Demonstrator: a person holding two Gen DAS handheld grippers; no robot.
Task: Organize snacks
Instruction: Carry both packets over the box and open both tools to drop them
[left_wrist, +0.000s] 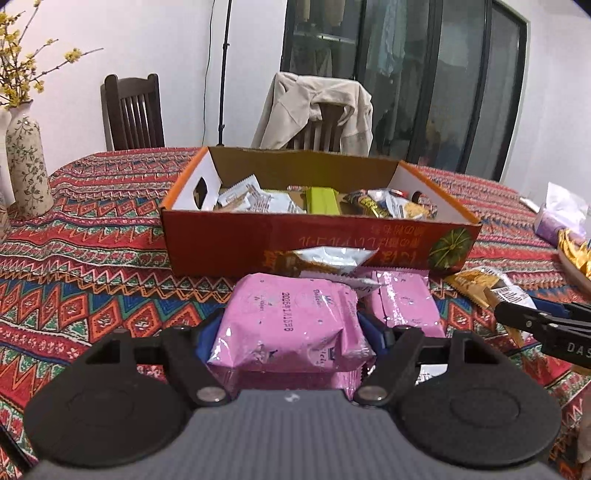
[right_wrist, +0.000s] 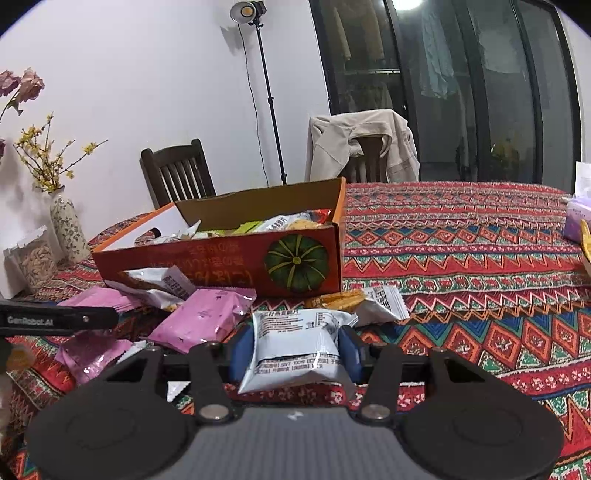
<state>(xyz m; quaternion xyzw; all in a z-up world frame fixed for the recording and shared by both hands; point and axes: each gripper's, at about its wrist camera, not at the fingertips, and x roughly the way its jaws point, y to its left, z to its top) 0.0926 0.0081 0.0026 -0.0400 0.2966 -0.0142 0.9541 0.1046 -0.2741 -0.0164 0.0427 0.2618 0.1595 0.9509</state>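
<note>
An open red cardboard box (left_wrist: 236, 240) with several snack packets inside stands on the patterned tablecloth; it also shows in the right wrist view (right_wrist: 221, 258). My left gripper (left_wrist: 291, 332) is shut on a pink snack packet (left_wrist: 291, 317), held just in front of the box. Another pink packet (left_wrist: 406, 302) and a white packet (left_wrist: 332, 258) lie against the box's front wall. My right gripper (right_wrist: 295, 350) is shut on a white snack packet (right_wrist: 295, 343), in front of the box's right corner. Pink packets (right_wrist: 199, 317) lie to its left.
An orange-and-white packet (right_wrist: 354, 299) lies by the box corner. Flower vases (left_wrist: 27, 162) stand at the table's left. A purple tissue pack (left_wrist: 557, 218) and gold wrappers (left_wrist: 576, 251) sit at the right. Two chairs (left_wrist: 133, 110) stand behind the table. The other gripper's finger (right_wrist: 59, 317) enters from the left.
</note>
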